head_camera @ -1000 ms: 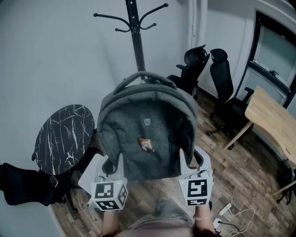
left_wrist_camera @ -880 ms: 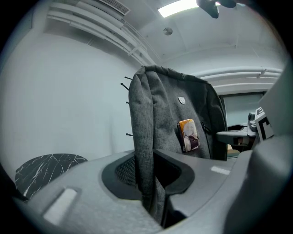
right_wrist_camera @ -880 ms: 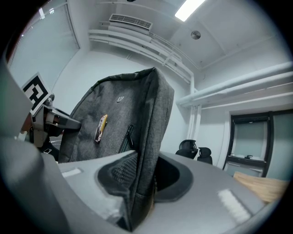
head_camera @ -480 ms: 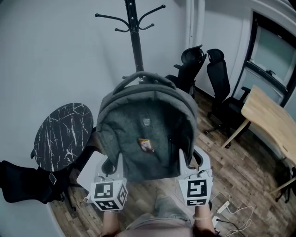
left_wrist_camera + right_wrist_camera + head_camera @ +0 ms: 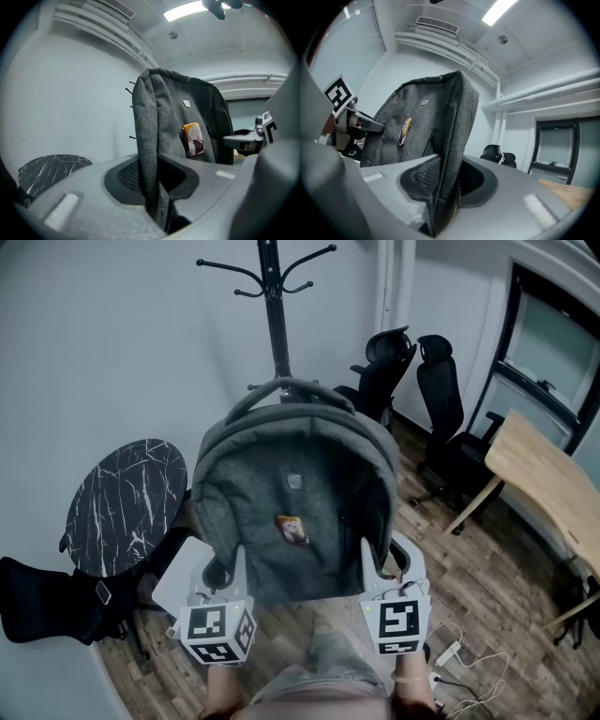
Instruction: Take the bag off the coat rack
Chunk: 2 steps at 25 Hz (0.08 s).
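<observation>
A grey backpack (image 5: 295, 493) with a small orange tag (image 5: 293, 530) is held upright between my two grippers, in front of the black coat rack (image 5: 273, 306). Its top handle (image 5: 281, 386) lies across the rack's pole; whether it hangs on a peg I cannot tell. My left gripper (image 5: 230, 570) is shut on the backpack's lower left edge, and the grey fabric (image 5: 164, 117) runs down between the left gripper's (image 5: 152, 187) jaws. My right gripper (image 5: 375, 565) is shut on the lower right edge, where the backpack (image 5: 436, 117) is pinched in the right gripper (image 5: 445, 187).
A round black marble table (image 5: 127, 507) stands at the left, with a black bag (image 5: 37, 615) on the floor beside it. Black office chairs (image 5: 441, 399) and a wooden desk (image 5: 544, 484) stand at the right. A power strip with cables (image 5: 450, 652) lies on the wooden floor.
The backpack and both grippers have shifted slightly together, and the rack and table sit a little higher in the head view. Both grips look unchanged.
</observation>
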Available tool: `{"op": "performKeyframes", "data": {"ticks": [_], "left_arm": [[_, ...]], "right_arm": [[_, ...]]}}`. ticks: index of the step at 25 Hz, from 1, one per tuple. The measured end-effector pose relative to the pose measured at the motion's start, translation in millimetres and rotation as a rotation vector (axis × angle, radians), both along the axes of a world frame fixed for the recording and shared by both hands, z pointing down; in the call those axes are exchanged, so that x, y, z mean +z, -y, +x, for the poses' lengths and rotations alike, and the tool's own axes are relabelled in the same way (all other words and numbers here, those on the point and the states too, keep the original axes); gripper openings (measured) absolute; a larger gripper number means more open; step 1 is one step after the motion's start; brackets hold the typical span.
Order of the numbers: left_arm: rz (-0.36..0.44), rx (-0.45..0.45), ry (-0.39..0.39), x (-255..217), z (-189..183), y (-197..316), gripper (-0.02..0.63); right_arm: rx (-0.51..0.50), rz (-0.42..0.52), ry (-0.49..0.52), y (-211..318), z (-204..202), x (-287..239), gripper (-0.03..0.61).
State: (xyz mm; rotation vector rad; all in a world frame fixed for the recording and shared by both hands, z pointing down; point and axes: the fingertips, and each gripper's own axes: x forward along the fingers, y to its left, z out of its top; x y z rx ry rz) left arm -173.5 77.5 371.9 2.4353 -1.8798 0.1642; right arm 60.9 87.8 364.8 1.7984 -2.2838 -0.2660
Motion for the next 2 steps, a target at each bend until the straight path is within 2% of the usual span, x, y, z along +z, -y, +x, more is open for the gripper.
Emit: {"op": "performKeyframes", "data": {"ticks": [2], "left_arm": [[0.0,0.0,-0.004,0.4,-0.9,-2.0,0.077]], "right_arm": [[-0.002,0.006,-0.002,-1.7,-1.2,-1.2,0.095]]}}
